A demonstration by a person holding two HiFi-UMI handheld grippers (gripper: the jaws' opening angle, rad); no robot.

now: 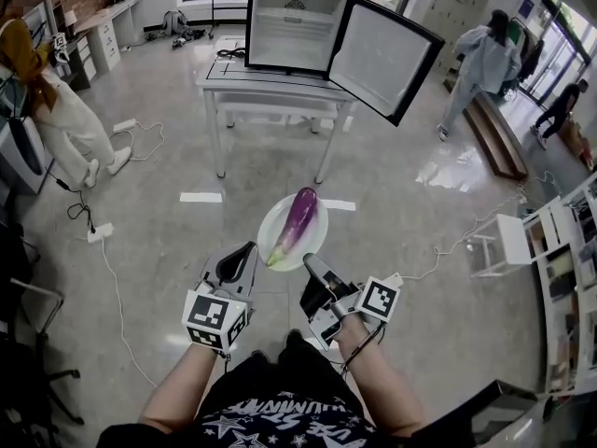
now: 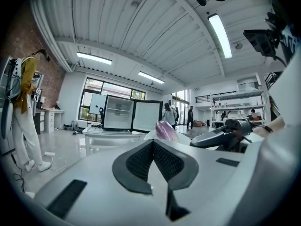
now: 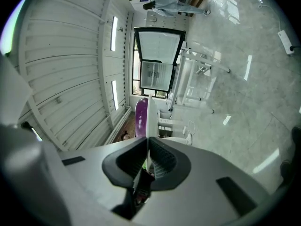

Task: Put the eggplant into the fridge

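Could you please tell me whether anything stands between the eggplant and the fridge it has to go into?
Nothing visible does. The eggplant lies on a plate clamped in the right gripper. Ahead is only floor up to the table bearing the fridge, whose door is swung wide open.

The purple eggplant (image 1: 296,224) lies on a white plate (image 1: 315,239), green stem nearest. Far beyond, the fridge (image 1: 291,28) stands open, door swung right.

Eggplant (image 1: 296,224) lies on the plate (image 1: 316,237), fridge (image 1: 289,26) ahead (atop a table (image 1: 270,82)).
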